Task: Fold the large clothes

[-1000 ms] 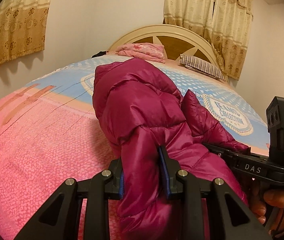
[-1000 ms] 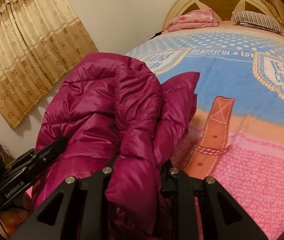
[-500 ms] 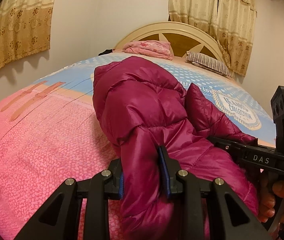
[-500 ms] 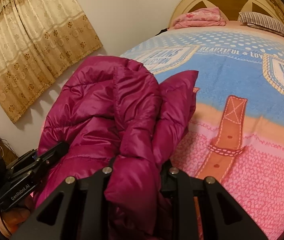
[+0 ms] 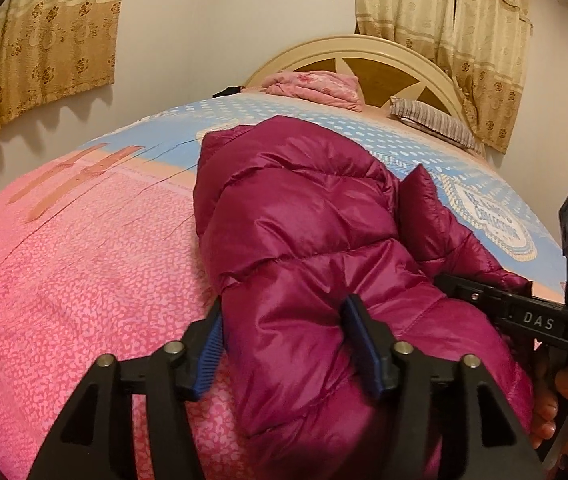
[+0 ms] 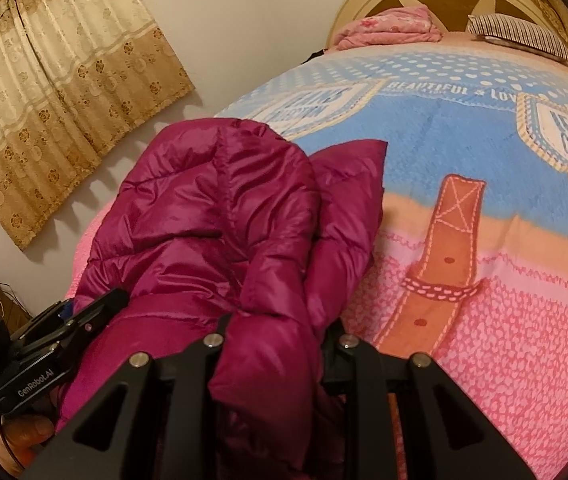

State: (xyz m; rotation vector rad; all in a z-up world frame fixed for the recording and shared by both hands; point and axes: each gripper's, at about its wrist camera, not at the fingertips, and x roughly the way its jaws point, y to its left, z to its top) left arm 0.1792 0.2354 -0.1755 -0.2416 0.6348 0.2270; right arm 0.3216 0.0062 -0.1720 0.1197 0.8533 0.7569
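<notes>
The jacket (image 5: pixel 308 240) is laid on the bed (image 5: pixel 84 280), mid-frame, its long axis running from the lower edge up toward the headboard (image 5: pixel 368 46). The left gripper (image 5: pixel 284 340) is spread wide around its near end. The right gripper (image 6: pixel 274 332) is clamped on a fold.

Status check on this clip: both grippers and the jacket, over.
Left gripper open, fingers straddling the magenta puffer jacket. Right gripper shut on jacket edge. Jacket bunched lengthwise on the bed, fold not finished. Nothing in the way.
</notes>
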